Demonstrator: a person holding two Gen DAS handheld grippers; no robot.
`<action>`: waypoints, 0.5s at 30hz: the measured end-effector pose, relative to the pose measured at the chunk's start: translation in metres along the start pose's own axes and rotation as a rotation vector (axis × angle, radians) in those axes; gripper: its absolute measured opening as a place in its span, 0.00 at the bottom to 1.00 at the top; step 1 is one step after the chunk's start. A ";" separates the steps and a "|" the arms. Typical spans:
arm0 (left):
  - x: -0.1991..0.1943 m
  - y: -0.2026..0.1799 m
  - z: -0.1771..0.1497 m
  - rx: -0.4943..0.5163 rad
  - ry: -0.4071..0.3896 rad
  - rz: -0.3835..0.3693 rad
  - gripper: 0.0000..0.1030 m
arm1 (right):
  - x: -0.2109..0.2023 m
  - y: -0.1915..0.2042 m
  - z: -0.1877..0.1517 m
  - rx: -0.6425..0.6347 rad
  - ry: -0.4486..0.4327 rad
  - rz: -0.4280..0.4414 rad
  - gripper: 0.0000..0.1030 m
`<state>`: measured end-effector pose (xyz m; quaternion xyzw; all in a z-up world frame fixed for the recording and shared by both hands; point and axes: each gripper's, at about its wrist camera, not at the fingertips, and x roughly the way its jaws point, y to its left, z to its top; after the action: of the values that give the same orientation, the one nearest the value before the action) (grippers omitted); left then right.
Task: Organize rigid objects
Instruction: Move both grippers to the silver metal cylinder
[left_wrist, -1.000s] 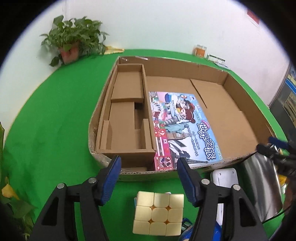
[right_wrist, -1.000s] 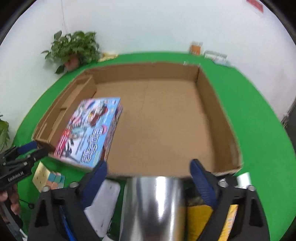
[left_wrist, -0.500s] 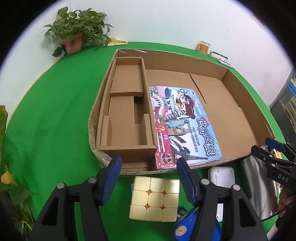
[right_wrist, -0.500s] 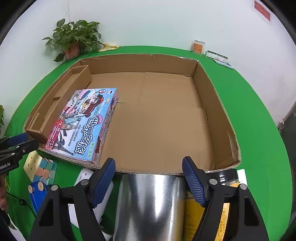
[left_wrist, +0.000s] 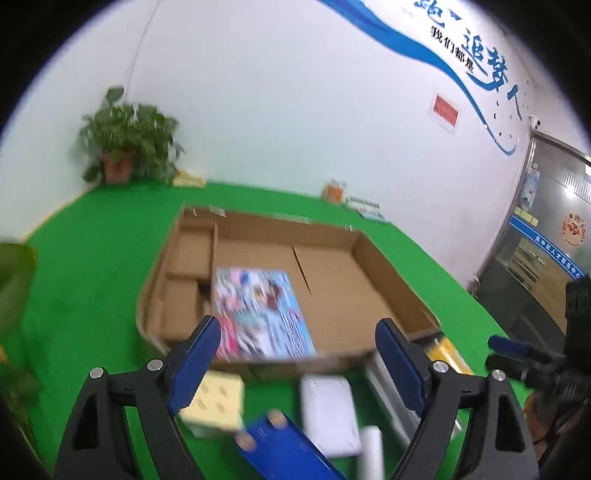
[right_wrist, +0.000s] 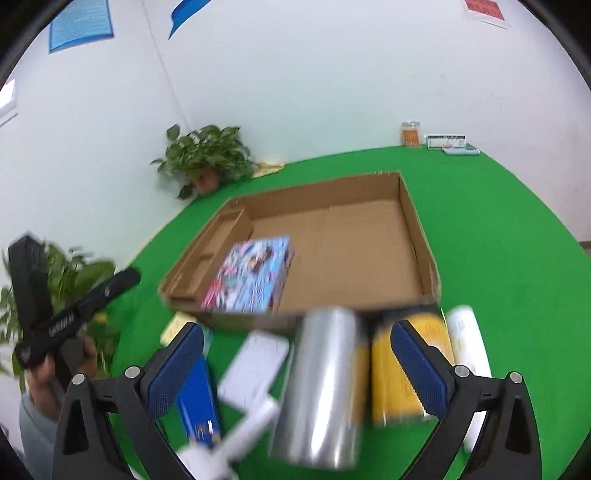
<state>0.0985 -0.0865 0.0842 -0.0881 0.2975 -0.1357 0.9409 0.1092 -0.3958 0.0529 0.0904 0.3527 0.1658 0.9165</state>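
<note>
Only the right wrist view shows the steel cylinder (right_wrist: 325, 384) whole, lying on the green desk (right_wrist: 498, 258) between a white case (right_wrist: 255, 365) and a yellow box (right_wrist: 399, 373); the left view cuts it off behind a jaw. The pale cube (left_wrist: 216, 400) shows best in the left view. Both views are motion-blurred, so the print on the game box (right_wrist: 251, 277), which lies flat in the cardboard tray (right_wrist: 417, 236), is unreadable. The left gripper (left_wrist: 299, 358) and right gripper (right_wrist: 297, 373) have just been opening; their ribbed blue jaws stand wide and grip nothing.
</note>
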 end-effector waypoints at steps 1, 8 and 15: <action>0.002 -0.002 -0.005 -0.010 0.021 0.001 0.83 | -0.002 -0.001 -0.011 -0.011 0.023 -0.005 0.99; 0.022 -0.004 -0.043 -0.065 0.202 -0.087 0.83 | 0.007 -0.019 -0.072 0.100 0.151 0.033 0.97; 0.041 -0.033 -0.059 -0.083 0.342 -0.218 0.83 | 0.045 -0.042 -0.091 0.306 0.269 0.137 0.89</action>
<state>0.0895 -0.1356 0.0230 -0.1340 0.4470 -0.2374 0.8520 0.0892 -0.4136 -0.0541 0.2295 0.4858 0.1829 0.8233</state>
